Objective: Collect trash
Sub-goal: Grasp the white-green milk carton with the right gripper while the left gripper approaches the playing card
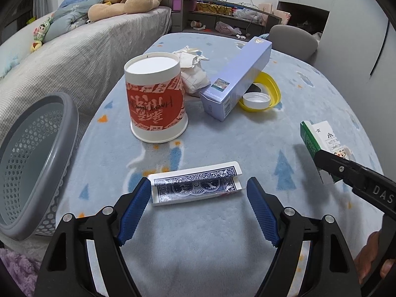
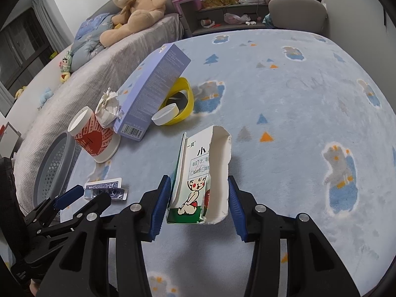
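A folded blue playing card (image 1: pixel 196 185) lies on the light blue blanket between the open fingers of my left gripper (image 1: pixel 199 185); it also shows in the right wrist view (image 2: pixel 106 189). My right gripper (image 2: pixel 199 185) is shut on a torn green-and-white medicine box (image 2: pixel 200 175), which also shows in the left wrist view (image 1: pixel 319 138). An upside-down red-and-white paper cup (image 1: pixel 156 99), crumpled paper (image 1: pixel 191 71), a long purple box (image 1: pixel 237 79), a white cap (image 1: pixel 256 100) and a yellow ring lid (image 1: pixel 272 86) lie further back.
A grey perforated basket (image 1: pixel 32 160) stands at the left edge of the blanket. A grey bed with a teddy bear (image 2: pixel 135 7) runs along the left. A chair (image 2: pixel 297 12) and cluttered shelves (image 1: pixel 230 17) stand behind.
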Available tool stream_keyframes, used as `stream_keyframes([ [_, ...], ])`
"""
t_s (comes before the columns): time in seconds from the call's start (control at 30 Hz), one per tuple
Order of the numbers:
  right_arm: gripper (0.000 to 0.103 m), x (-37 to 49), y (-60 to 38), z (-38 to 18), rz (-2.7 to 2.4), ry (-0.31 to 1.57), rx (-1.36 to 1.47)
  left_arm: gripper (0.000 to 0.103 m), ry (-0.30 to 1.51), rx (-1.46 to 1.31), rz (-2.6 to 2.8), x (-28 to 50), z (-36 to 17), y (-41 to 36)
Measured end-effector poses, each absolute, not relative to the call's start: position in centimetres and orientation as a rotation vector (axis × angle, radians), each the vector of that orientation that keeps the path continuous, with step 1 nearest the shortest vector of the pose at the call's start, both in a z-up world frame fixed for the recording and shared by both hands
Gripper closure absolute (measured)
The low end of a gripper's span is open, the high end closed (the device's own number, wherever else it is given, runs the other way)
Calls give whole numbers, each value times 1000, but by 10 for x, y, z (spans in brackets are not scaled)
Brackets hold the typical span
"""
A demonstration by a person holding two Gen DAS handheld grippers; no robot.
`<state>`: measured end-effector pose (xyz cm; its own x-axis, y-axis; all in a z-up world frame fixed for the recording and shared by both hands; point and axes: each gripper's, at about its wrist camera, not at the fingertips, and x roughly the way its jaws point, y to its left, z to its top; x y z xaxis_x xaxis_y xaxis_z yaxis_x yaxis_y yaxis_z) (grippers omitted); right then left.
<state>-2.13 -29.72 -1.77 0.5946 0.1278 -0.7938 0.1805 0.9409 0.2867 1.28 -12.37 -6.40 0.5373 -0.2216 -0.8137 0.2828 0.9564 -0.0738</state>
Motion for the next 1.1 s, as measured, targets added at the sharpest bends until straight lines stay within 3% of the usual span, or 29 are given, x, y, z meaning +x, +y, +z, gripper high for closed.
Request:
stream_keyframes([
  [0.9,58,-24,-298,-15,-29,930,358,24,950,32,-298,33,-68,-123],
  [0.93,58,-24,-298,-14,-29,929,358,25,948,28,-297,32,-67,-121],
  [0.97,58,-24,-298,-13,-28,928,357,50,949,25,-302,32,-66,-120],
  [1.1,58,-25,-294,-11,-24,924,347,53,938,31,-294,29,-59,-115],
])
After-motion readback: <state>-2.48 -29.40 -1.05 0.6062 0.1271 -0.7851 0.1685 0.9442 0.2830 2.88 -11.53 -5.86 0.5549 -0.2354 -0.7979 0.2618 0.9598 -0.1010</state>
